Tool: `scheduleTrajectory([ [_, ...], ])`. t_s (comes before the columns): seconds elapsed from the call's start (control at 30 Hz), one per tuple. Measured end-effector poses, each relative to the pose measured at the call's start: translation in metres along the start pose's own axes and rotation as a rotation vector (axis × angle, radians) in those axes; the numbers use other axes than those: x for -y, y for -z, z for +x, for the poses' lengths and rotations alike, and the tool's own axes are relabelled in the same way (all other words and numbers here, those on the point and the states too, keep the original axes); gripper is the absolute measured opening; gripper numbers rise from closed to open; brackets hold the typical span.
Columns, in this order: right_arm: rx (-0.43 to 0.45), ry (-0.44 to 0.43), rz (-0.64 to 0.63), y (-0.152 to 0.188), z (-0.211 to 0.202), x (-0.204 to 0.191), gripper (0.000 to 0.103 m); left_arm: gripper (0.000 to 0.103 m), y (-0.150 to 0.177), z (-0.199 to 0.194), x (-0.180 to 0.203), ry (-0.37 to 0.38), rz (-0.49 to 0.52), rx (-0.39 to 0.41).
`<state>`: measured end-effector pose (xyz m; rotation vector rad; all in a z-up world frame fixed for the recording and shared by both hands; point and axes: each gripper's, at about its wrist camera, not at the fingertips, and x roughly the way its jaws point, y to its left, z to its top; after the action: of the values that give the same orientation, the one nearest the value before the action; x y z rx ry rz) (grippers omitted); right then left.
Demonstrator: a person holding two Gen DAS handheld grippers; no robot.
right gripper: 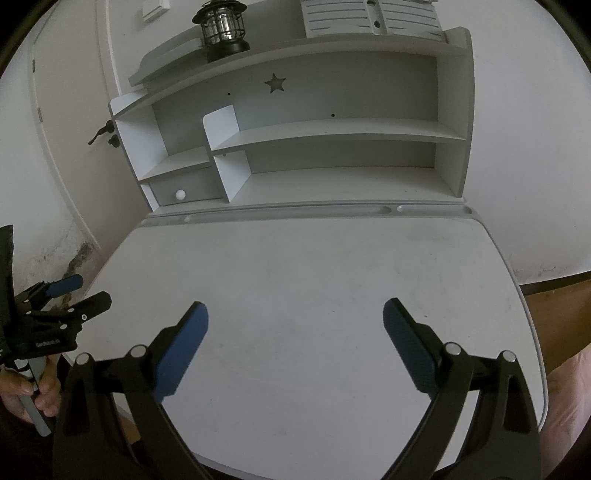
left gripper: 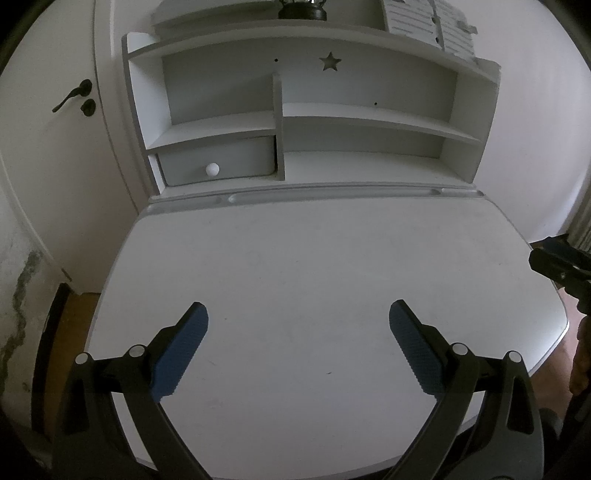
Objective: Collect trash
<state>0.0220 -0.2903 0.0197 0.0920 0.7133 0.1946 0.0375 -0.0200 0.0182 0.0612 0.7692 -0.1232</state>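
Observation:
No trash shows in either view. My left gripper (left gripper: 298, 314) hangs open over the near half of the white desk (left gripper: 314, 251), its blue pads wide apart with nothing between them. My right gripper (right gripper: 295, 314) is likewise open and holds nothing above the same desk (right gripper: 314, 266). In the right wrist view the left gripper (right gripper: 79, 291) appears at the far left, held by a hand (right gripper: 26, 395). In the left wrist view the black tip of the right gripper (left gripper: 554, 264) pokes in at the right edge.
A white hutch (left gripper: 303, 122) with bare shelves and a small drawer with a round knob (left gripper: 212, 169) stands at the desk's back. A black lantern (right gripper: 221, 29) and a slatted white holder (right gripper: 369, 16) sit on top. A door with a dark handle (left gripper: 72, 95) is at left.

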Motion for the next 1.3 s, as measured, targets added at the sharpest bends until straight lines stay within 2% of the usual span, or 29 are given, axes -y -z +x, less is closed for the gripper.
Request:
scheduleTrajectory([
  [1.3, -0.003, 0.002, 0.001, 0.0005, -0.0015, 0.0016, 0.092, 0.096, -0.0006, 0.0084, -0.0019, -0.019, 0.007, -0.022],
])
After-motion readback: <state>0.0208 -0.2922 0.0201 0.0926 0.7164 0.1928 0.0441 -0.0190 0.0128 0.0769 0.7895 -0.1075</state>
